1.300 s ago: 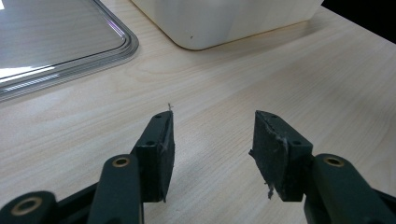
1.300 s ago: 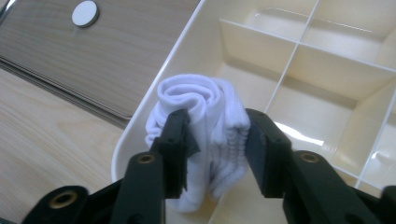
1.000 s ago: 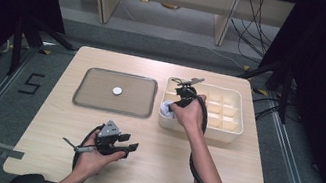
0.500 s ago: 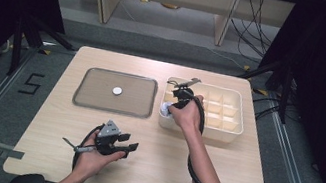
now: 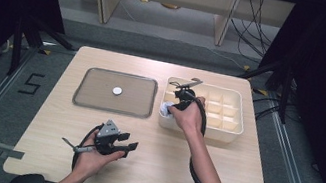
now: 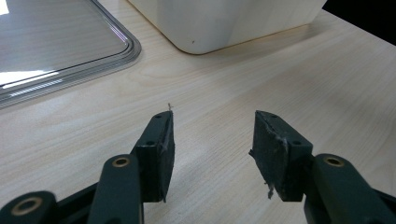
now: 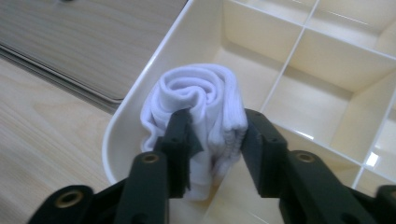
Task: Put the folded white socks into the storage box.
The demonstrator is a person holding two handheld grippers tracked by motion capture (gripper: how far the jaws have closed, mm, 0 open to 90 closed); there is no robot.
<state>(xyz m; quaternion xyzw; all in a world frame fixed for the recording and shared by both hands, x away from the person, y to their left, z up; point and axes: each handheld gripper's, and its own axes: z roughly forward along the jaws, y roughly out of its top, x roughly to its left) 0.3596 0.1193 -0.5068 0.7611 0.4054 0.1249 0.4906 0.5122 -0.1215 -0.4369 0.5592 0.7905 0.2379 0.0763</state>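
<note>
While the left gripper (image 5: 127, 145) waits with jaws apart, the right gripper (image 7: 215, 140) has just been opening around the rolled white sock (image 7: 198, 109) in the box's (image 7: 140, 100) lower-left corner pocket, so lifting away looks next.

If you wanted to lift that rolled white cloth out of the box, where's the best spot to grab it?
Probably across its rounded sides near the top, coming straight down from above. The rolled white cloth stands on end in the corner compartment of the divided box, so walls block any sideways approach. The right tool, whose jaws have just been opening, already straddles it that way.
</note>
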